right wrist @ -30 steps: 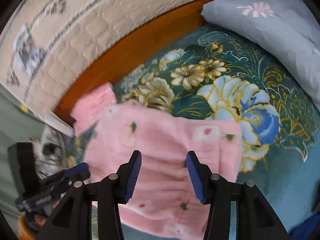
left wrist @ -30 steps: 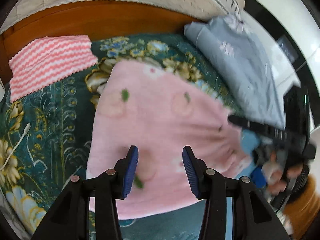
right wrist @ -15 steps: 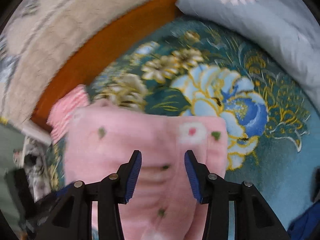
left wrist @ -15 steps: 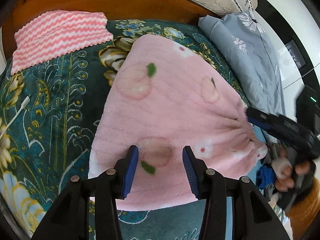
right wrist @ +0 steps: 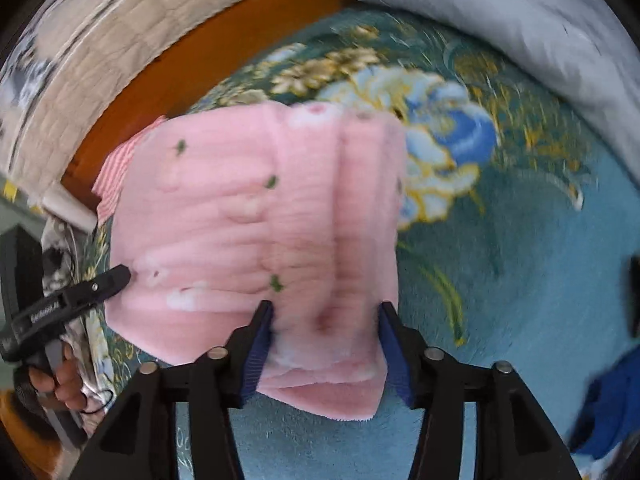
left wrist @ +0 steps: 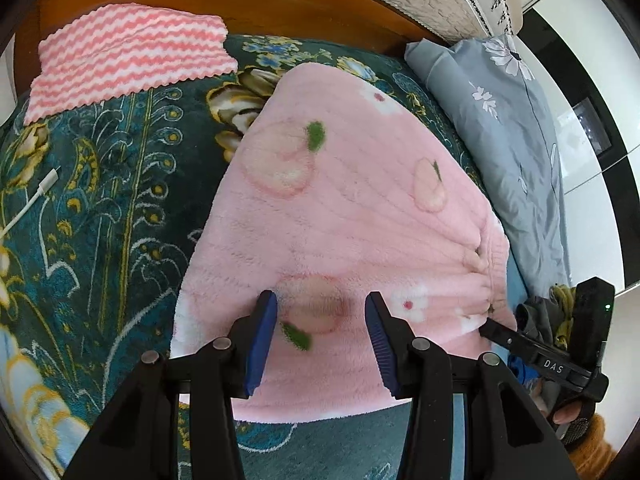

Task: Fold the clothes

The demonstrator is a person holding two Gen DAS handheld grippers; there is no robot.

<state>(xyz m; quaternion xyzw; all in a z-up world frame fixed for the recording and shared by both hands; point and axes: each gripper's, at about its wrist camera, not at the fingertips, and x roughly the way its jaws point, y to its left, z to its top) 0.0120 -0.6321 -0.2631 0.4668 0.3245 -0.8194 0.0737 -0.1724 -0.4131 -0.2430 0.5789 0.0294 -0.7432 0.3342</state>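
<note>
two close wrist views from opposite sides, both down over one pink garment (left wrist: pixel 352 216) (right wrist: pixel 256 216)

Right wrist view smeared by motion blur throughout: pillow (right wrist: pixel 500 12) at upper right reduced to a grey streak, print unreadable; quilted headboard cover (right wrist: pixel 80 40) at upper left likewise soft. Striped towel (right wrist: pixel 116 172) mostly hidden behind pink garment (right wrist: pixel 248 216), only a sliver at left centre. Blue cloth (right wrist: pixel 612 404) at lower right cut by frame edge (kind untellable). Lettering on left gripper (right wrist: pixel 120 276) illegible. In left wrist view, white cable (left wrist: pixel 30 204) cut off at left edge; hand (left wrist: pixel 566 414) at lower right largely hidden behind right gripper (left wrist: pixel 486 326), finger closure untellable.
</note>
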